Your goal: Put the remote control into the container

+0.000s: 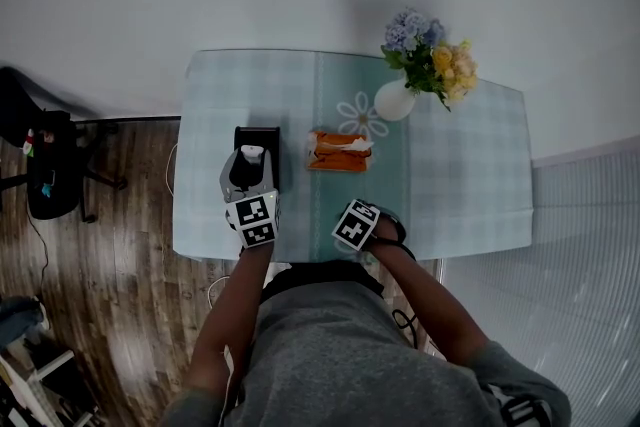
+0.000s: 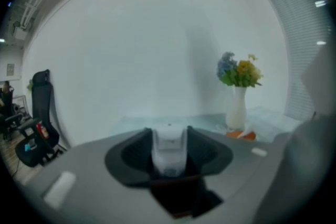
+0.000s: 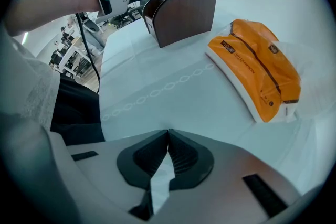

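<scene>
The left tool [image 2: 169, 139] is clamped on the remote control [image 2: 169, 153] — a white one, gripped by its sides between the two dark pads, its end pointing away from the person. It hangs right over the dark container [image 1: 257, 134], which stands on the left part of the surface [image 1: 470, 185]. From the head view the remote control sits above the open top; whether its lower end is already inside I can't tell. The right tool [image 3: 168, 135] points down at the pale checked cloth near the front edge, its jaws pressed together with nothing between them. An orange pack [image 1: 337, 153] with a bit of white sticking out lies just beside the container, at about 3 o'clock from it, and the right tool is at roughly 6 o'clock from that pack. Further back, at 1 o'clock from the pack, a white vase [image 1: 395, 101] holds blue and yellow flowers [image 1: 432, 59] — well apart from both tools. Off the surface at 9 o'clock a black office chair [image 1: 52, 177] stands on the wooden floor.
</scene>
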